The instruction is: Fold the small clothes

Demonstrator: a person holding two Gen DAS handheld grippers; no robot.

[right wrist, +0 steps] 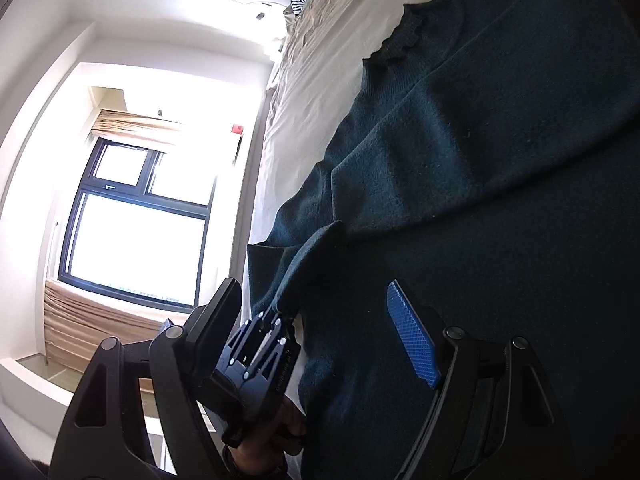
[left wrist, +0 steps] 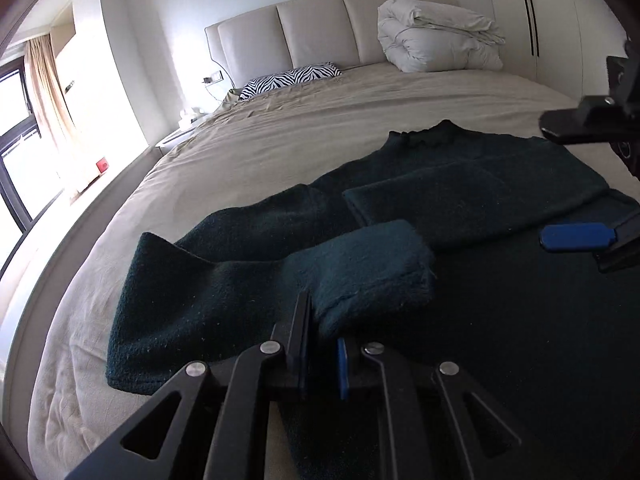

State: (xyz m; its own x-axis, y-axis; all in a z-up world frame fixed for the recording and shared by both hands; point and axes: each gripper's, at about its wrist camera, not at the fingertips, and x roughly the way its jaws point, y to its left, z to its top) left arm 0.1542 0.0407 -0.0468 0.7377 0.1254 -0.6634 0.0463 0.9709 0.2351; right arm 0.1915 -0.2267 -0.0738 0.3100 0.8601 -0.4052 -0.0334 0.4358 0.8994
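One claw (left wrist: 320, 344) (left) pinching sweater (left wrist: 460, 184)

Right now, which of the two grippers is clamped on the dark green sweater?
The left gripper: it is shut on the sweater's folded-over sleeve. The right gripper stands wide open above the sweater, holding nothing.

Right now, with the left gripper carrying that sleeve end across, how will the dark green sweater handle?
Probably floppy: the sleeve clamped in the left gripper droops and bends over itself. Likely grippy rather than slippery, since the sweater looks like fuzzy knit. It may drag and wrinkle the loose bed sheet if pulled rather than lifted.
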